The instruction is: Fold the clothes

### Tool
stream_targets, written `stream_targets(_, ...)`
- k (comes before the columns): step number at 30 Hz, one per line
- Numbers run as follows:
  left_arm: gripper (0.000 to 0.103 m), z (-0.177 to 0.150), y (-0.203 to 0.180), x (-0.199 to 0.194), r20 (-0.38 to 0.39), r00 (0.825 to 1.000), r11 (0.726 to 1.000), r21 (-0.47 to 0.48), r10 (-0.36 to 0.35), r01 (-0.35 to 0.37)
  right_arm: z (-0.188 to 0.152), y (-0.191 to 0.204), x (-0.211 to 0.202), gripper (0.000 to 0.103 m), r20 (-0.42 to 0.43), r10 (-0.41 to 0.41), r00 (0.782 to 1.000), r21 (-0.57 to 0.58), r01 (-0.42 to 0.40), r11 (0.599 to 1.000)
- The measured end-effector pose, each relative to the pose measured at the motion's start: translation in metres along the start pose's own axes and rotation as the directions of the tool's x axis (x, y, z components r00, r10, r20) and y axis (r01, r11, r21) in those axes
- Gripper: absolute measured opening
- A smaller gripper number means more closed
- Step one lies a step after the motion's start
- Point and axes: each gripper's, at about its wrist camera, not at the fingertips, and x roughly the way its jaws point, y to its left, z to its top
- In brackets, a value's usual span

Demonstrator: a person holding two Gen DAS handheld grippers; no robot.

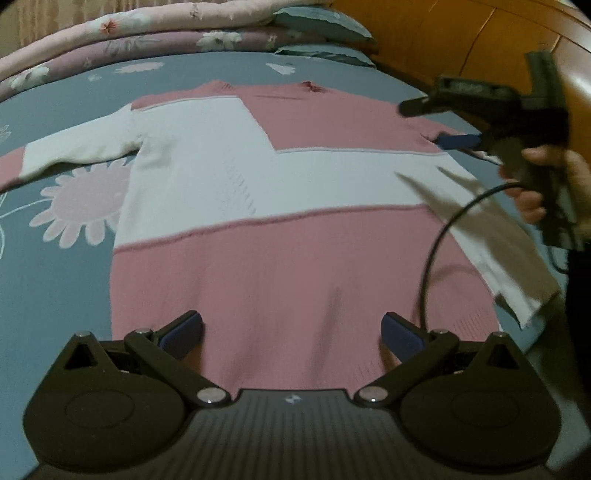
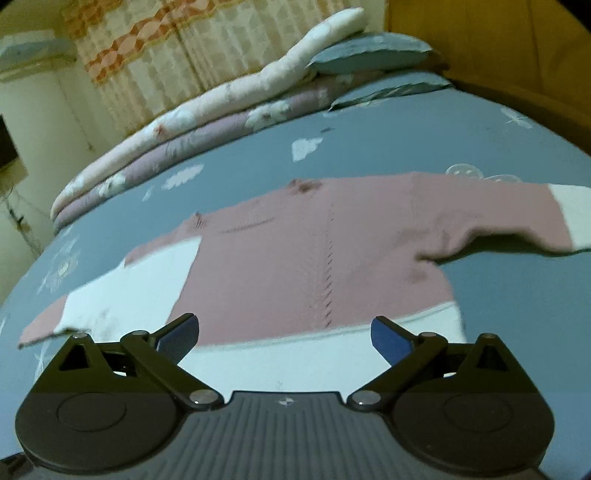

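Folding barely begun, by the look of it: one sweater point(image 1: 258, 206) spread flat on the bedsheet point(image 1: 55, 273), hem nearest, neck farthest. Going left to right from the sweater: left sleeve point(image 1: 74, 151) stretched out on the sheet; body flat; right sleeve point(image 1: 487, 236) lying slantwise at the right edge, seemingly dropped or partly turned in. Left gripper point(image 1: 291, 328) hanging over the hem, jaws wide, nothing between them. Right gripper point(image 1: 443, 122) near the sweater's right shoulder, jaws wide too, empty, gripped by a hand point(image 1: 543, 184). Next, probably: pinching a sleeve cuff and carrying it across the body. Counting up: one sweater, two sleeves, two grippers, two pillows point(image 1: 325, 22) beyond the neck, one stack of folded quilts point(image 1: 129, 40) beside them.
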Motion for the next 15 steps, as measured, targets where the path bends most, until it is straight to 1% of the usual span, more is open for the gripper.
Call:
stream_targets(2,0.102,0.006,0.002,-0.006,-0.015,1.0,1.0,0.012,0.025,-0.025,-0.004,0.007,0.006,0.101,0.005,-0.033,0.999,-0.068,0.033,0.997)
stream_targets(6,0.102,0.031,0.014,-0.018,0.049,0.997,0.999,0.011,0.052,-0.053,-0.01,0.02,0.01,0.102,0.023,-0.085,0.996,-0.192,0.088,0.978)
stream_targets(8,0.102,0.046,0.017,-0.015,0.055,0.996,0.997,0.017,0.077,-0.078,-0.011,0.02,0.012,0.102,0.008,-0.069,0.998,-0.189,0.069,0.98)
stream_targets(10,0.102,0.062,0.012,-0.008,0.075,0.993,0.994,0.056,0.09,-0.094,-0.012,0.018,0.015,0.102,-0.01,-0.054,0.998,-0.175,0.052,0.983)
stream_targets(12,0.102,0.076,0.005,0.004,0.091,0.993,0.992,0.095,0.079,-0.087,-0.012,0.017,0.018,0.102,-0.023,-0.058,0.998,-0.169,0.053,0.984)
stream_targets(15,0.102,0.095,-0.009,0.027,0.093,0.995,0.989,0.133,0.046,-0.059,-0.013,0.016,0.02,0.103,-0.027,-0.067,0.997,-0.171,0.061,0.983)
